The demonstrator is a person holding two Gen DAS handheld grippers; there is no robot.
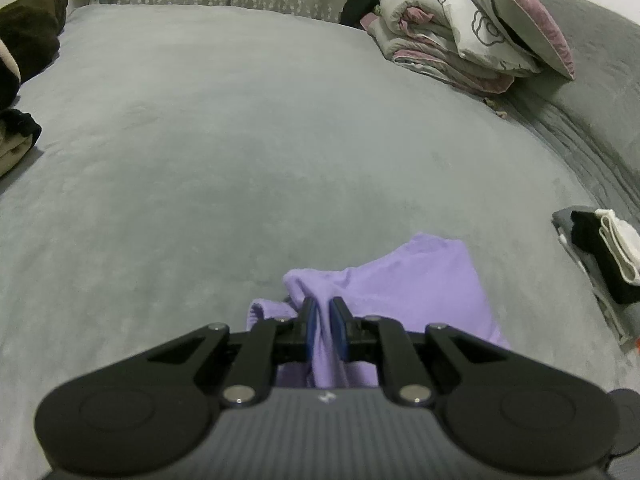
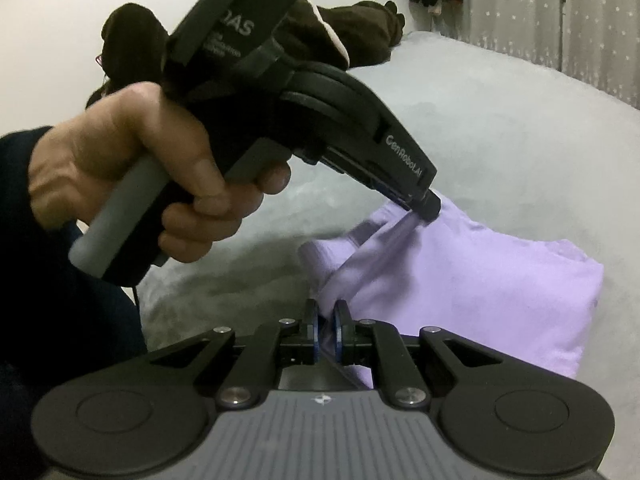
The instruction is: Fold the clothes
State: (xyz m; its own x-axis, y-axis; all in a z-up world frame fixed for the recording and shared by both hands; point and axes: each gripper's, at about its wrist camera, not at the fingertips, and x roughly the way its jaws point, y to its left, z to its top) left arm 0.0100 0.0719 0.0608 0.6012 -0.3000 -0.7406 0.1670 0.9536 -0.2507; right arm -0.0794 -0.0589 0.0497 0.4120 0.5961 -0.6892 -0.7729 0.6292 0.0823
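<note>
My own gripper bodies hide the purple garment's [image 1: 420, 280] near edge; the folded stack [image 1: 600, 256], perhaps socks, runs off the right edge.

Grey plush bed [image 1: 224, 128], wide and mostly bare. Purple garment [image 1: 424, 280] lying near front edge; bundled quilt [image 1: 448, 36] with pillow at far right, brown plush toy [image 1: 28, 36] at far left, small stack of folded clothes [image 1: 600, 256] at right edge.
</note>
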